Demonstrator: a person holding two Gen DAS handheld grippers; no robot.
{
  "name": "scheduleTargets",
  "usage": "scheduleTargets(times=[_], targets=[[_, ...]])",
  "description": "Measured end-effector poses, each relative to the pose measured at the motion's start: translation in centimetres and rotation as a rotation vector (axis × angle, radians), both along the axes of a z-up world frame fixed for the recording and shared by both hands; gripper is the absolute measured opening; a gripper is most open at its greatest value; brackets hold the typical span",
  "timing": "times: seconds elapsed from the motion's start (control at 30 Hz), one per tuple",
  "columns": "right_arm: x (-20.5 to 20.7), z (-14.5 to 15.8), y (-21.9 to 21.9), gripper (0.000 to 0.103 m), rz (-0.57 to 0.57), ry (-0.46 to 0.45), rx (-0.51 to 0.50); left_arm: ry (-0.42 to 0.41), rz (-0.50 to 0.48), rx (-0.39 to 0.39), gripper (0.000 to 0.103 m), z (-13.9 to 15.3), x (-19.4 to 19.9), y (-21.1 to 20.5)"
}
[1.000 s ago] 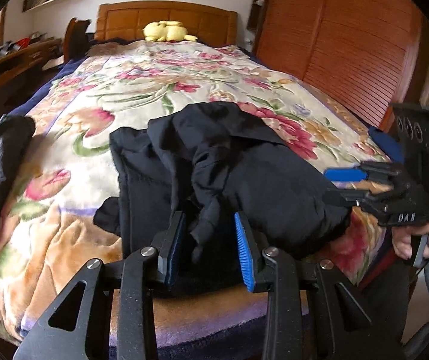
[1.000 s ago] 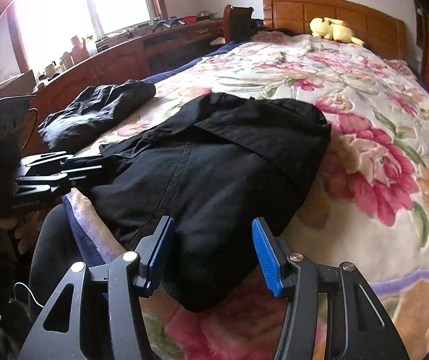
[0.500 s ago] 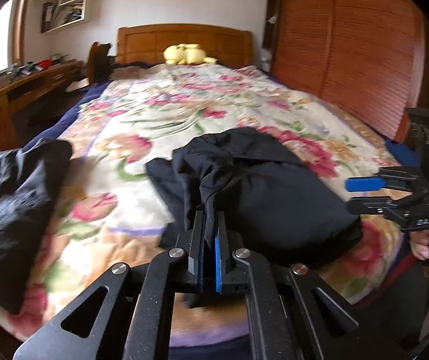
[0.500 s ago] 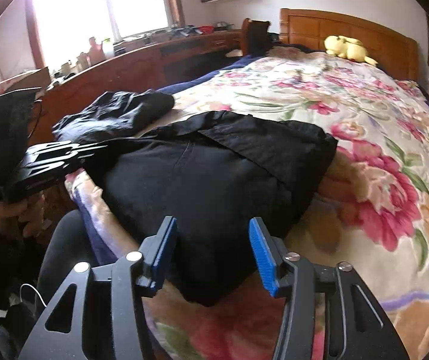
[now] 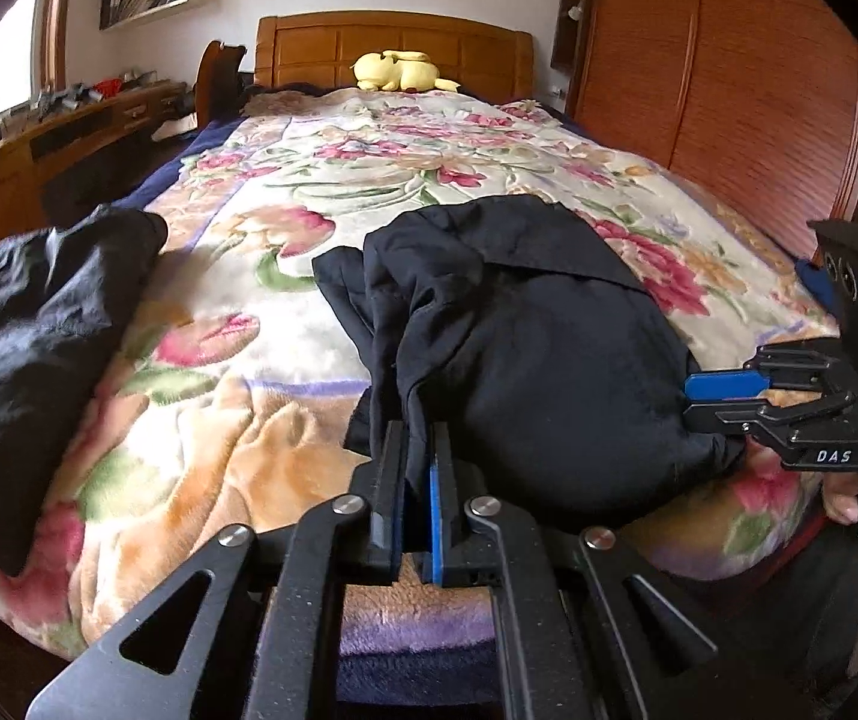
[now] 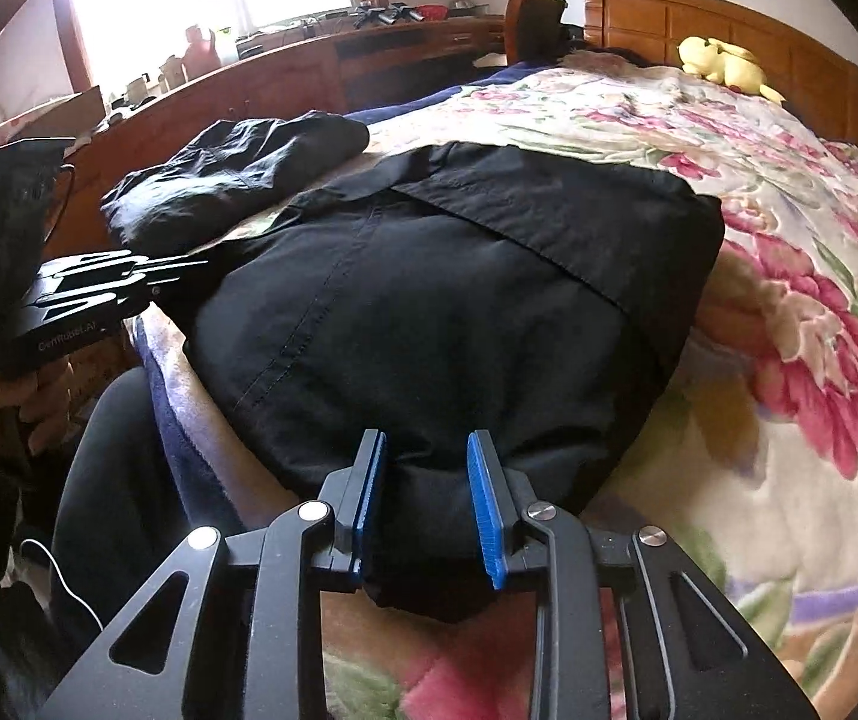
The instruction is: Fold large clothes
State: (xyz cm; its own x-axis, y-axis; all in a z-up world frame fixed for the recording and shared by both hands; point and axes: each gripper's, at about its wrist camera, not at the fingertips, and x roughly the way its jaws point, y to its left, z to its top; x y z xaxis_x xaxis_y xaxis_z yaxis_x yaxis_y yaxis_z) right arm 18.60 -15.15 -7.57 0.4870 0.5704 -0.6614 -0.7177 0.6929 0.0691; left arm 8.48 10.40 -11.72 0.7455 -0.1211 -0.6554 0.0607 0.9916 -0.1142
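A black garment [image 5: 537, 360] lies bunched on the near end of the floral bed. My left gripper [image 5: 418, 441] is shut on a fold at its left near edge, the cloth pinched between the pads. From the right wrist view, that gripper [image 6: 198, 269] reaches the garment [image 6: 459, 300] from the left. My right gripper [image 6: 426, 447] straddles the near hem; its jaws are closing with the thick cloth between them and a gap still showing. It also shows in the left wrist view as the right gripper [image 5: 693, 399] at the garment's right end.
A second black garment [image 5: 39, 324] lies heaped at the bed's left edge. The floral blanket [image 5: 321, 180] stretches back to a wooden headboard with a yellow plush toy [image 5: 399, 72]. A wooden wardrobe [image 5: 729, 120] flanks the right, a desk [image 6: 309, 66] the left. A person's leg [image 6: 117, 480] stands by the bed.
My left gripper went from open around the fold to shut on it and moved across the bed end. My right gripper's jaws narrowed and slid onto the hem.
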Motion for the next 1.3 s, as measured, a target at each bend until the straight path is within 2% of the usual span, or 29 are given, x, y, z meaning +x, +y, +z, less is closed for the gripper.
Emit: scheduleTargets(times=[0.13,0.23,0.33,0.47,0.57,0.67,0.83,1.1,1.3], targets=[[-0.2,1.4,-0.7,0.029,-0.016,-0.011,0.02,0.009,0.002,-0.029,0.01,0.8,-0.7,0.7],[0.4,2.8,-2.0,0.029,-0.048,-0.04,0.043,0.006,-0.001,-0.028,0.025,1.1,-1.5,1.0],[2.0,3.8,-2.9,0.032,-0.074,-0.064,0.025,0.02,-0.014,-0.031,0.033,1.0,-2.2,1.2],[4.8,4.5,-2.8,0.034,-0.096,-0.083,0.002,0.036,-0.026,-0.038,0.034,0.4,-2.8,1.3],[7.0,4.5,-2.0,0.041,-0.119,-0.083,-0.008,0.062,-0.013,-0.061,0.034,-0.7,-2.4,1.6],[9.3,4.3,-1.0,0.05,-0.137,-0.074,-0.014,0.078,-0.004,-0.077,0.034,-1.4,-1.8,1.7],[12.7,3.8,0.5,0.072,-0.153,-0.058,-0.005,0.091,-0.01,-0.094,0.034,-2.2,-1.2,1.6],[17.6,2.4,1.9,0.079,-0.208,-0.016,-0.042,0.097,-0.03,-0.118,0.034,-2.3,-1.0,1.1],[19.2,1.7,2.7,0.085,-0.208,0.0,-0.05,0.104,-0.029,-0.124,0.035,-2.6,-0.8,0.9]])
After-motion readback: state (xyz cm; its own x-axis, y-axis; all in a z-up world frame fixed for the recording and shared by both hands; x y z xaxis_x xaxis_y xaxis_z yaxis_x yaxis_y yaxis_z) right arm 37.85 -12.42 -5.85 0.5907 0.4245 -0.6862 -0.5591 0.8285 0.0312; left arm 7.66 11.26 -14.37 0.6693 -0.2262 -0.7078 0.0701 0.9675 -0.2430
